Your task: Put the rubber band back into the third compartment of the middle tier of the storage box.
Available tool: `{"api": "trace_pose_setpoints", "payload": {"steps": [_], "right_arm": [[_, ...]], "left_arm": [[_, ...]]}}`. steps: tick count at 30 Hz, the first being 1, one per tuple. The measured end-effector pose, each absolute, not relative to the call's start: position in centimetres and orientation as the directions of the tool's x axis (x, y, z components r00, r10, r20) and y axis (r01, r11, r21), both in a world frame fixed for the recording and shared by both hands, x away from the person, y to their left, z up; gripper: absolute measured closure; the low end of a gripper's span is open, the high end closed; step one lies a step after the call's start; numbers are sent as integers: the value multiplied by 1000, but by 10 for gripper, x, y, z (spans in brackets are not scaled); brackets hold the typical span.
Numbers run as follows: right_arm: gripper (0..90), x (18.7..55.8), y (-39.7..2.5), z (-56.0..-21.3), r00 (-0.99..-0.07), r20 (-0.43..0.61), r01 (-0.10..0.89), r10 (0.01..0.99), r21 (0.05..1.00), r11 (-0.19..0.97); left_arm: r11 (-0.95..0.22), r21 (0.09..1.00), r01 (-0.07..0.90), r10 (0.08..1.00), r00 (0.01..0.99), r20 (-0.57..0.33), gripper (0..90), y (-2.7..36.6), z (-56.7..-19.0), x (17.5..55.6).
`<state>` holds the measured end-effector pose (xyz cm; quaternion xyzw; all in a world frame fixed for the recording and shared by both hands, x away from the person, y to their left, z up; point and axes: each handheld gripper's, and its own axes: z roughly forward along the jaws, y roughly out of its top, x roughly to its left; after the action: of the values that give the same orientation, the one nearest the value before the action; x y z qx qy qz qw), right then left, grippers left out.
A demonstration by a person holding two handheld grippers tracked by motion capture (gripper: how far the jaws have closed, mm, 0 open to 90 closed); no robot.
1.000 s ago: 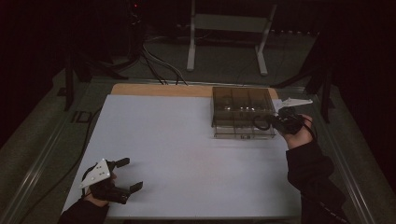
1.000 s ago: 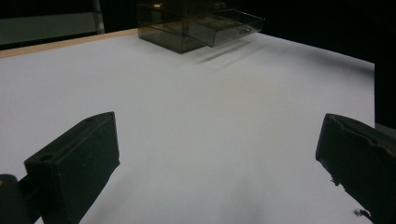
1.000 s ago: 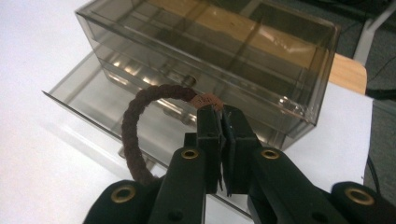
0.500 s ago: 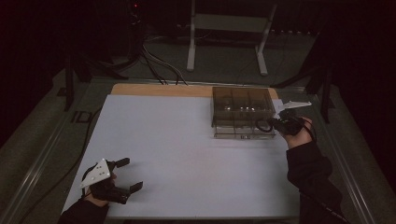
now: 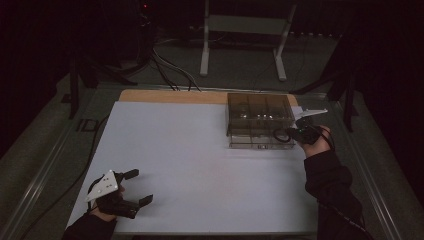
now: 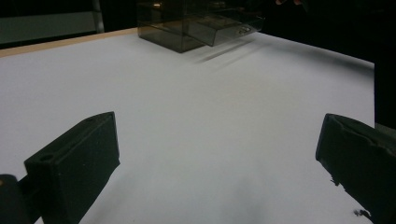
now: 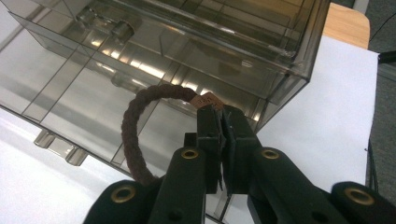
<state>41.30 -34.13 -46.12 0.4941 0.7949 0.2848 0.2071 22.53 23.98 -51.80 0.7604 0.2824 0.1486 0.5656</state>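
A smoky clear plastic drawer box [image 5: 260, 119] stands at the table's far right, its bottom drawer [image 7: 93, 98] pulled out. My right gripper [image 7: 219, 119] is shut on a dark braided hair tie [image 7: 135, 126] by its small copper tag, and the loop hangs over the drawer's divided compartments. In the high view the right gripper [image 5: 295, 134] is at the box's front right corner. Over the near left of the white table sheet [image 5: 200, 165], my left gripper [image 5: 140, 187] is open with nothing between its wide-apart jaws. The drawer box [image 6: 196, 25] sits far ahead in the left gripper view.
A wooden strip [image 5: 170, 96] borders the sheet's far edge. Beyond the table a grey stand [image 5: 245, 30] and cables [image 5: 165, 70] lie on the dark floor. Metal rails [image 5: 50, 160] run along both table sides.
My right gripper with the hair tie has edged slightly left toward the drawer. The left gripper has stayed in place.
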Motion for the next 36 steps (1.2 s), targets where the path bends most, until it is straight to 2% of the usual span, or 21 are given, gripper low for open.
{"api": "trace_pose_setpoints", "payload": {"steps": [25, 36], "right_arm": [[863, 424, -336, -479, -425, -90, 710, 901, 584, 393], [857, 426, -335, -481, -417, -97, 713, 904, 582, 392]], "left_arm": [[-202, 943, 264, 598, 796, -95, 3, 239, -519, 225], [-202, 943, 265, 597, 797, -96, 3, 239, -519, 226]]}}
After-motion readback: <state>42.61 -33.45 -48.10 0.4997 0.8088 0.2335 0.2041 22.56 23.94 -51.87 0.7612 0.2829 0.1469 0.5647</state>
